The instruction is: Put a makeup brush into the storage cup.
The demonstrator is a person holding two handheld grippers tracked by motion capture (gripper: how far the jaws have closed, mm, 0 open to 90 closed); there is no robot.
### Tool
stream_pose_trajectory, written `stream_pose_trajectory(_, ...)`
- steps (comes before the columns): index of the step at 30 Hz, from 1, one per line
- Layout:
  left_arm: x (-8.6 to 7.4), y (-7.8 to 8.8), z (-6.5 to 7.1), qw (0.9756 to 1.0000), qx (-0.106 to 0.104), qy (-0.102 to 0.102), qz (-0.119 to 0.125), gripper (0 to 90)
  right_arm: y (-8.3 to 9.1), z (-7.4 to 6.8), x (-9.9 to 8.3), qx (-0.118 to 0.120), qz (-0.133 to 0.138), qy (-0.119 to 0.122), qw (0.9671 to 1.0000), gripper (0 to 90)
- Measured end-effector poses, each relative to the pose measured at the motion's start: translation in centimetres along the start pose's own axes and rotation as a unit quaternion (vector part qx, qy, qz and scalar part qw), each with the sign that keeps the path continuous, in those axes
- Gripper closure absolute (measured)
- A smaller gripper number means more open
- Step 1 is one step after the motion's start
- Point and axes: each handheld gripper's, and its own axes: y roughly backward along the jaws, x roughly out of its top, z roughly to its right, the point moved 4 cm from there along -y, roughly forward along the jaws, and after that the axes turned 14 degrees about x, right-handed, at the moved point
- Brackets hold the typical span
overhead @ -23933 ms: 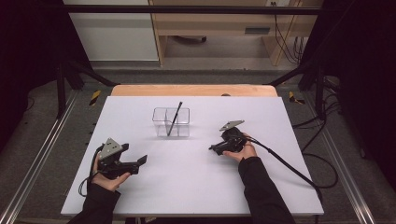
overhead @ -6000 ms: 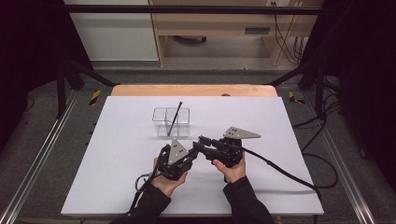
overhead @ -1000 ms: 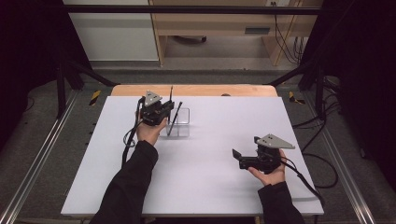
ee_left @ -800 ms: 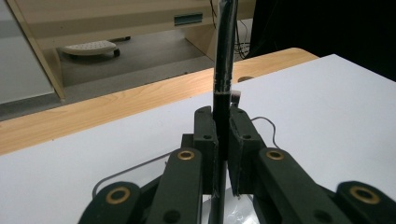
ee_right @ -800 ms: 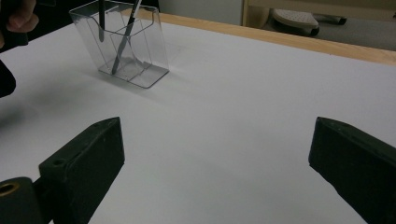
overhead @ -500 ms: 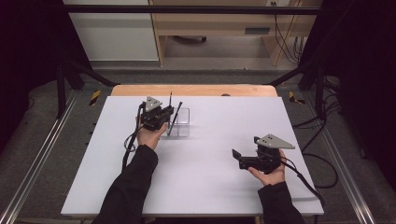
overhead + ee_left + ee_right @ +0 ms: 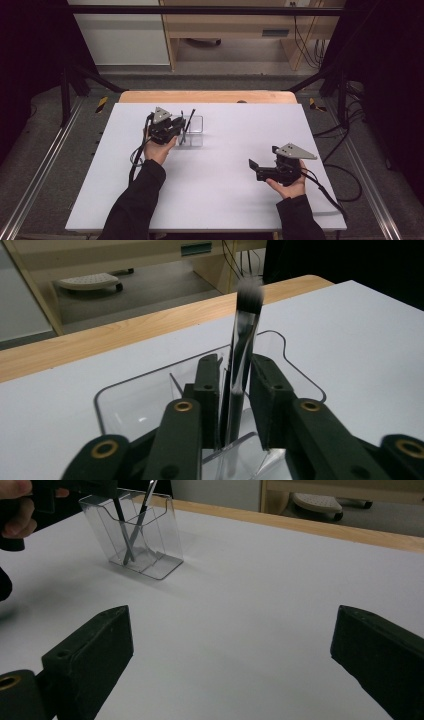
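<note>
The left gripper [image 7: 235, 400] hangs over the holder [image 7: 125, 405], jaws just opening, gaps beside the upright brush [image 7: 245, 335] standing inside between them. The right gripper [image 7: 260, 167] rests well apart, jaws wide, empty.

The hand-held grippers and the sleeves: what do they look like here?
Both the left hand-held gripper and the right hand-held gripper are black, each topped by a grey three-cornered plate and trailing a black cable. The jaws are flat black blocks on arms with brass-coloured rivets. The person wears long black sleeves.
</note>
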Motion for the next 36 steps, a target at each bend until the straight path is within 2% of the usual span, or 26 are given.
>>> stream_pose_trajectory(7, 0.8, 2.3, -0.9, 0.9998, -0.002, 0.006, 0.017, 62.7, 0.0, -0.1, 0.2, 0.001, 0.003, 0.002, 1.0, 3.9)
stream_pose_trajectory(10, 0.9, 3.4, -1.2, 0.9997, -0.009, 0.012, 0.02, 55.4, 0.1, -0.1, 0.3, 0.004, 0.007, -0.004, 1.0, 3.9)
stream_pose_trajectory(13, 0.8, 4.3, -1.4, 0.9995, -0.018, 0.014, 0.021, 52.0, 0.0, -0.1, 0.4, 0.007, 0.01, -0.005, 0.9999, 3.9)
stream_pose_trajectory(15, 0.5, 4.9, -1.4, 0.9994, -0.023, 0.014, 0.019, 46.5, 0.1, -0.1, 0.5, 0.005, 0.012, -0.003, 0.9999, 3.9)
stream_pose_trajectory(22, -0.6, 6.8, -1.2, 0.999, -0.038, 0.005, 0.022, 35.7, 0.2, 0.0, 0.6, 0.005, 0.013, -0.001, 0.9999, 3.8)
stream_pose_trajectory(27, -1.2, 8.1, -1.1, 0.9988, -0.046, -0.001, 0.019, 30.8, 0.2, 0.1, 0.5, 0.004, 0.011, 0.0, 0.9999, 3.7)
stream_pose_trajectory(32, -2.4, 9.3, -1.0, 0.9985, -0.05, -0.015, 0.016, 25.4, 0.3, 0.1, 0.6, 0.005, 0.01, 0.0, 0.9999, 3.7)
stream_pose_trajectory(36, -3.1, 9.7, -1.1, 0.9985, -0.05, -0.015, 0.016, 22.0, 0.3, 0.1, 0.5, 0.004, 0.008, 0.002, 1.0, 3.7)
